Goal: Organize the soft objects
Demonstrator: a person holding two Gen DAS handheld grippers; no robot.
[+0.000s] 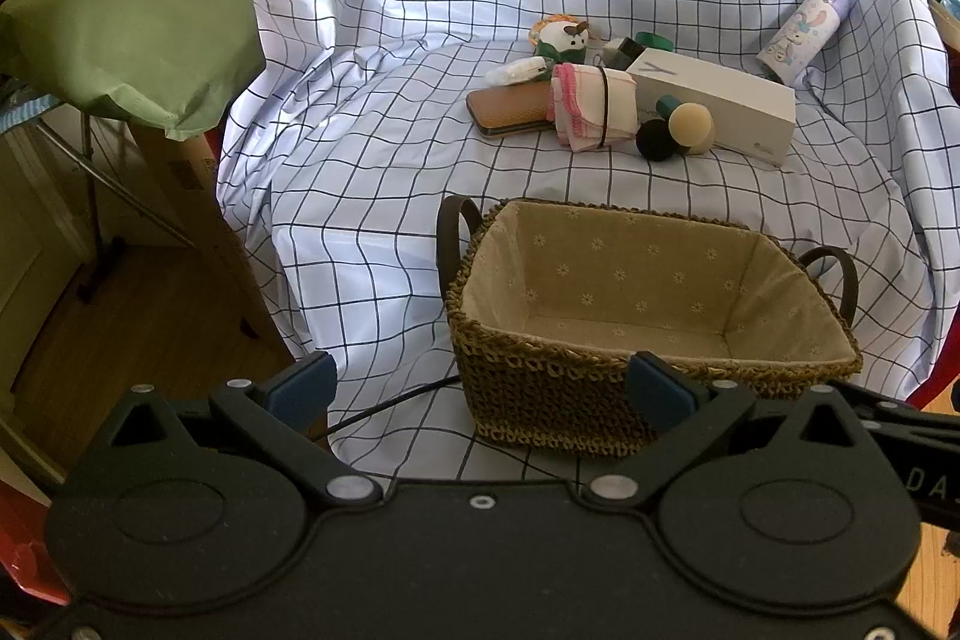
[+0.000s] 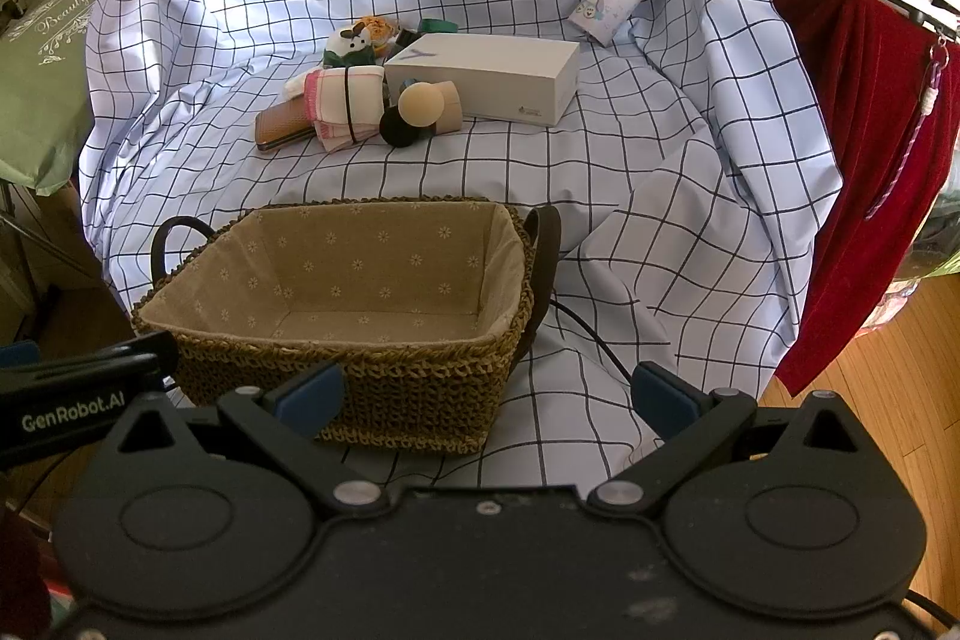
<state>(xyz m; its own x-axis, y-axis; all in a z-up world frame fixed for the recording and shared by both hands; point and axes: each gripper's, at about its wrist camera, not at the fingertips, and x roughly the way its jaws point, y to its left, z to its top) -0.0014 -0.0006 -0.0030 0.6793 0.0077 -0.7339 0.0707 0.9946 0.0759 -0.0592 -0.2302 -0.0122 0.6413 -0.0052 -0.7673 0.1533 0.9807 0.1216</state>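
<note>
Just below the middle of both frames sits the woven basket [image 1: 648,340], its flowered cloth lining bare, so as far as I can see nothing has been sorted yet. The soft things wait in a heap above it, toward the upper middle of each view: a folded pink-edged cloth [image 1: 591,106] bound by a dark band, a small plush toy [image 1: 564,40] behind it, and two round sponge puffs, one black [image 1: 657,139] and one cream [image 1: 690,121], touching each other. Mixed in are hard things I would guess stay out: a white box [image 1: 714,103] just beside the puffs, a brown case [image 1: 510,112] under the cloth's edge, and a printed bottle [image 1: 804,31] lying well apart at the upper right. All of it rests on a checked sheet [image 1: 390,148]. Along the bottom, the left gripper [image 1: 480,388] and the right gripper [image 2: 486,391] both hang spread wide and grasp nothing, near the basket's front wall. Every pick is left to do.
</note>
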